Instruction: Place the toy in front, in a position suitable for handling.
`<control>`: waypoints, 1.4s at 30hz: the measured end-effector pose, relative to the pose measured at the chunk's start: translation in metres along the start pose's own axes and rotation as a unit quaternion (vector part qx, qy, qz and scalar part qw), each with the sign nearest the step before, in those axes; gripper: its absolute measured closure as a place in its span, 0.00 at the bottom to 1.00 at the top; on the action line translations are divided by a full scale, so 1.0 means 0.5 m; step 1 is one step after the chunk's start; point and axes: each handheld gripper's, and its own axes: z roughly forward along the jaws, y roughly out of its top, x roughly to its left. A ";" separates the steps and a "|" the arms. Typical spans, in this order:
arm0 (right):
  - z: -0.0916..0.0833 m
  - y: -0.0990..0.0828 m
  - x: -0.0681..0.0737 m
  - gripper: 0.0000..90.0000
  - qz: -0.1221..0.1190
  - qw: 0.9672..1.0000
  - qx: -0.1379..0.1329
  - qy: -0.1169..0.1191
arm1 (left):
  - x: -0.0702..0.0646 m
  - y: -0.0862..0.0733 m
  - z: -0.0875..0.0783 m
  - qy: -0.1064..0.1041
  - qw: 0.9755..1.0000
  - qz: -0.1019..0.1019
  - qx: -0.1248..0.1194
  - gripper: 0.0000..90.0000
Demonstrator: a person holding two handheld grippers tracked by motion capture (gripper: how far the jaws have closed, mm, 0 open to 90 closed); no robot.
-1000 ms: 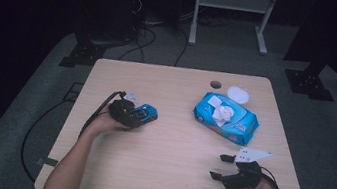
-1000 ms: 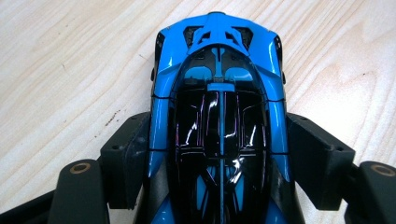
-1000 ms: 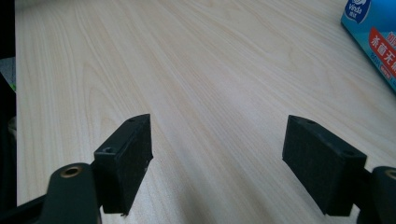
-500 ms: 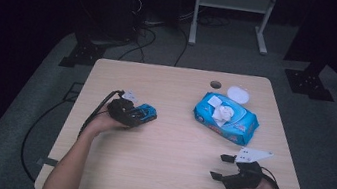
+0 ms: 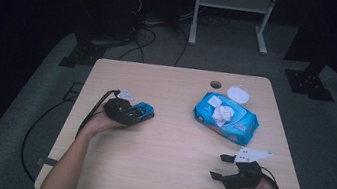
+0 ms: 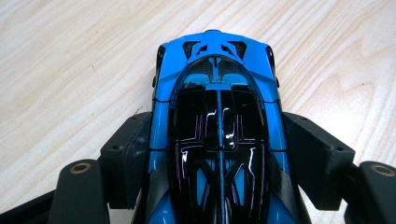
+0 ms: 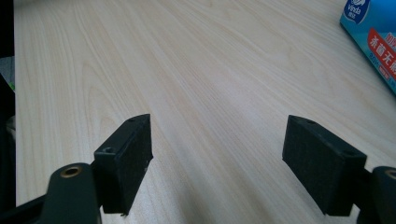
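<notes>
A blue and black toy car sits between the jaws of my left gripper; both pads press against its sides. In the high view this gripper and the toy car are at the table's left, just over the wood. My right gripper rests near the front right corner, pointing left, its jaws wide apart. Between those jaws in the right gripper view there is only bare tabletop. A blue pack of wet wipes with a white wipe sticking out lies at the back right.
A small white round lid lies behind the wipes pack, beside a dark cable hole in the wooden table. Black cables trail off the table's left edge. A metal frame stands on the floor beyond.
</notes>
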 end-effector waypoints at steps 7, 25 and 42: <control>0.000 0.000 0.000 0.26 0.000 1.000 0.000 0.000 | -0.005 0.006 -0.011 -0.002 1.000 0.011 -0.011 0.31; -0.008 0.002 -0.002 0.26 -0.001 1.000 -0.009 -0.010 | -0.084 0.035 -0.060 -0.023 0.994 0.076 -0.076 0.31; -0.015 0.004 -0.005 0.26 0.002 1.000 -0.020 -0.024 | -0.225 0.064 -0.041 -0.091 0.979 0.142 -0.114 0.31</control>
